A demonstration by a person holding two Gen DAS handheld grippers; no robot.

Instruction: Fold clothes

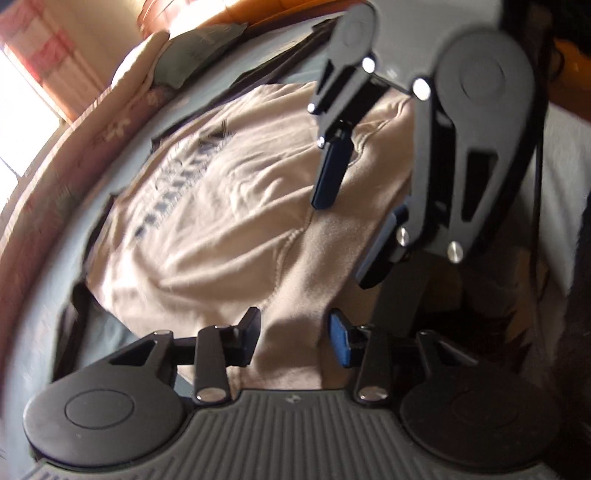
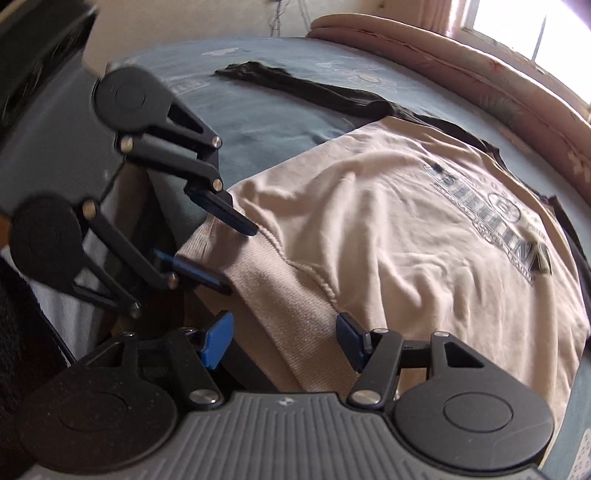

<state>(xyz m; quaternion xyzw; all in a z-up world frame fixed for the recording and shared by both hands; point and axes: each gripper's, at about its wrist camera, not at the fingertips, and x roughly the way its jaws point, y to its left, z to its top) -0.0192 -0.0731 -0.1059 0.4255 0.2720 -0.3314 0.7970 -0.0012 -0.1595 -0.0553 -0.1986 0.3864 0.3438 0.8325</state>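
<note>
A home bedroom: bed (image 2: pixel 266 122), bolster (image 2: pixel 480 85), curtained window (image 2: pixel 517 22).

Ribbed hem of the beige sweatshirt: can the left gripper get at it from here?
Probably yes. The left gripper is open just above the ribbed hem, with nothing between them. The right gripper is also open, at the hem's far end.

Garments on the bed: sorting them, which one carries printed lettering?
The beige sweatshirt, lying on top, carries the dark print; the black garment beneath it shows none.

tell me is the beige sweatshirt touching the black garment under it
Touching. In the right wrist view the beige sweatshirt lies directly over the black garment, whose sleeve pokes out from beneath its far edge.
</note>
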